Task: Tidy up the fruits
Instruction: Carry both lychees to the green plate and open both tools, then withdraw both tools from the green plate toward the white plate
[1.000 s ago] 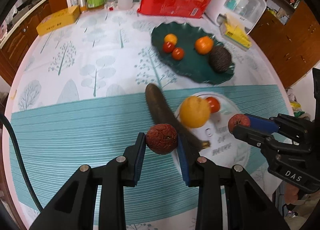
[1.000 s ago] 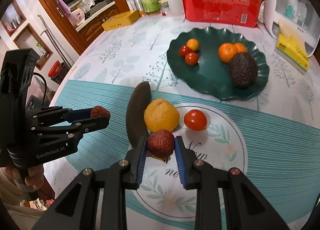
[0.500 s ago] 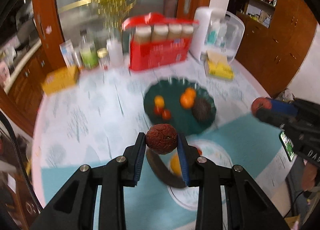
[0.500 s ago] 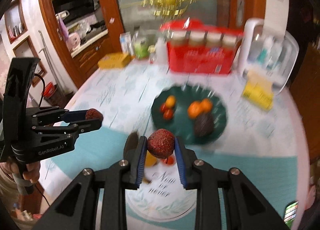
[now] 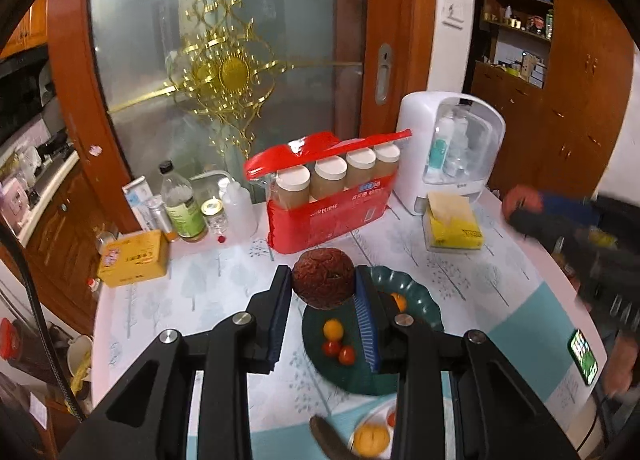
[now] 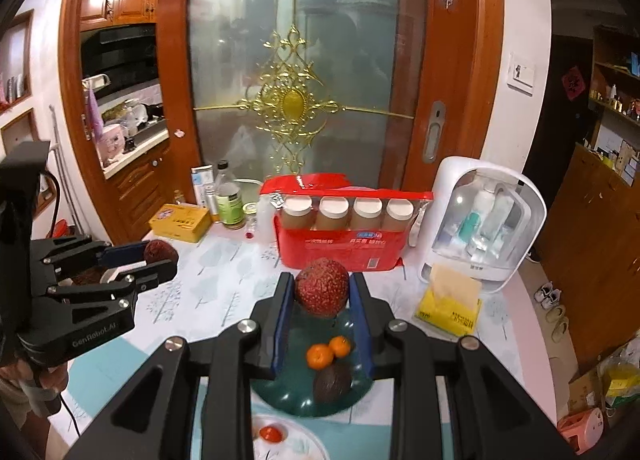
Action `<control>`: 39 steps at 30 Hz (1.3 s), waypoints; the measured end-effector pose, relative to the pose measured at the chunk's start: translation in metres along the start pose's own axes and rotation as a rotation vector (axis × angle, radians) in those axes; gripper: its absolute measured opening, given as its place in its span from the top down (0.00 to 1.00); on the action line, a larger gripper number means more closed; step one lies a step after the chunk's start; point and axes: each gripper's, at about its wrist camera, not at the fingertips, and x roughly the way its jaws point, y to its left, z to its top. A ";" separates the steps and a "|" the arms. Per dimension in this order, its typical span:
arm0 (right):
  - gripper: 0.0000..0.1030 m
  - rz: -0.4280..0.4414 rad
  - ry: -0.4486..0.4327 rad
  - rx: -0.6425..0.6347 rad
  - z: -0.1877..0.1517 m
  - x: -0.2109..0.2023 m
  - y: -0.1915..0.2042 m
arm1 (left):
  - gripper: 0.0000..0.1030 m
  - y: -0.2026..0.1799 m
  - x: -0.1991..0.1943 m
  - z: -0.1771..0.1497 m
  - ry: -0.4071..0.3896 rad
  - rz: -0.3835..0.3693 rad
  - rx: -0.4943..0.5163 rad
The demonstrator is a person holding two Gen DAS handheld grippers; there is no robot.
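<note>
Both grippers are carrying high above the table, each clamping one lychee between its blue pads.

Left gripper (image 5: 323, 292): pinching a dark lychee (image 5: 323, 278) across its widest part, so the round fruit is sitting at the finger ends and not rolling.

Right gripper (image 6: 321, 294): clamping a redder lychee (image 6: 322, 286) the same way.

Green plate (image 5: 424, 310) is lying directly below and ahead of both; it is holding oranges (image 6: 320, 354), an avocado (image 6: 332, 382) and small tomatoes (image 5: 339, 352). Probably the drop-off dish.

White plate (image 6: 308, 440) is sitting nearer, at the bottom edge, with a tomato (image 6: 271, 432) on it.

Change over the last second: the grippers were low over the white plate, beside the big orange (image 5: 371, 439) and the dark long fruit (image 5: 330, 440). They are now raised and tilted up, door and cabinets filling the view, with the green plate sliding under the fingers. The grip on each lychee is unchanged.
</note>
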 end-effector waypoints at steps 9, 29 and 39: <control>0.72 0.072 0.230 -0.014 -0.051 0.130 0.004 | 0.71 -0.001 0.150 -0.015 0.225 -0.037 -0.038; 0.70 0.257 0.434 -0.055 -0.145 0.246 0.020 | 0.69 -0.014 0.302 -0.089 0.474 -0.098 -0.040; 0.70 0.244 0.404 -0.042 -0.149 0.231 0.020 | 0.36 -0.006 0.272 -0.082 0.415 -0.093 -0.048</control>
